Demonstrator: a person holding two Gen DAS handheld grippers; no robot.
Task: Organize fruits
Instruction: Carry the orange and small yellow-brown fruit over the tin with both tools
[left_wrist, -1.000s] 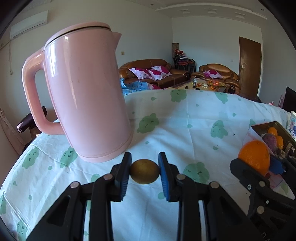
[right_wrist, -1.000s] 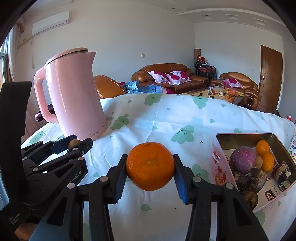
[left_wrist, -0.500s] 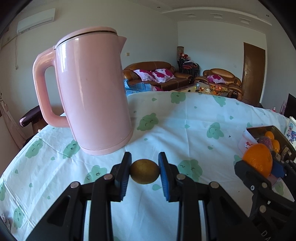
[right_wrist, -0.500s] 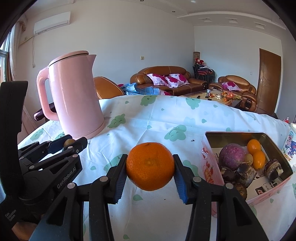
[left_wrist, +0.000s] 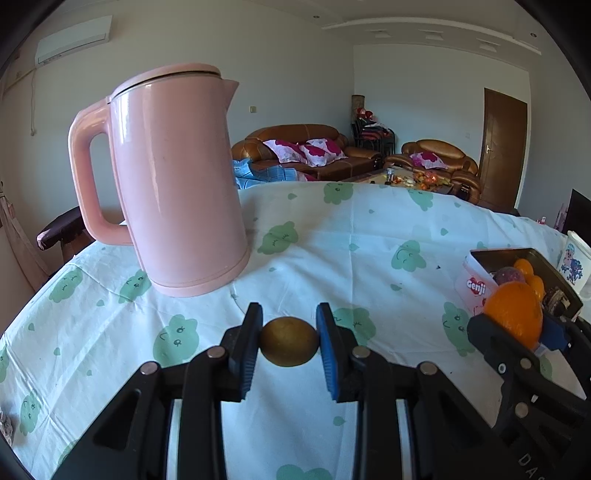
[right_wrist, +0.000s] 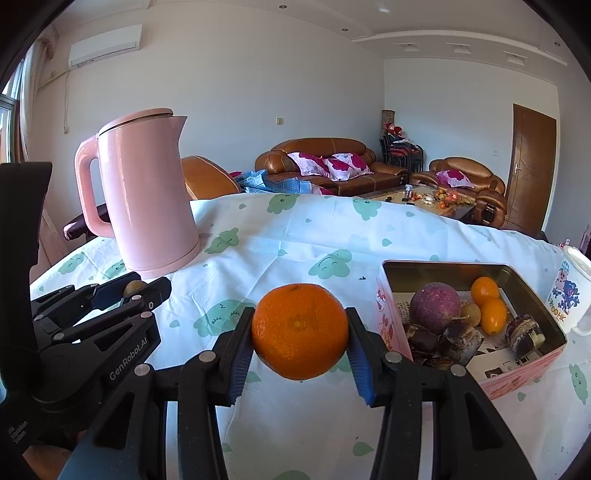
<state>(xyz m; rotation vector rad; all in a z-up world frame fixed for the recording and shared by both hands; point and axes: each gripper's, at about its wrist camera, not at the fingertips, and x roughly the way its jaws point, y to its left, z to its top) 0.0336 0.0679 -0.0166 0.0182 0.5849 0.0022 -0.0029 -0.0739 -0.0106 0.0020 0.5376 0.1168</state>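
Note:
My left gripper (left_wrist: 289, 341) is shut on a small brownish-green fruit (left_wrist: 289, 346), held above the tablecloth in front of the pink kettle (left_wrist: 173, 184). In the right wrist view my right gripper (right_wrist: 300, 338) is shut on a large orange (right_wrist: 300, 330); that orange (left_wrist: 514, 319) also shows at the right edge of the left wrist view. To the right stands a pink tin box (right_wrist: 384, 308) holding a purple round fruit (right_wrist: 435, 307), two small oranges (right_wrist: 489, 306) and several dark pieces. The left gripper (right_wrist: 130, 288) with its fruit appears at the left.
A white mug with a cartoon print (right_wrist: 570, 295) stands right of the tin. The kettle (right_wrist: 144, 199) is at the table's far left. The white cloth with green prints (left_wrist: 332, 251) covers the table; sofas and a door lie beyond.
Both grippers have drawn back from the kettle and tin, which look smaller and farther; the tin has slid left in the right wrist view. Both grips are unchanged.

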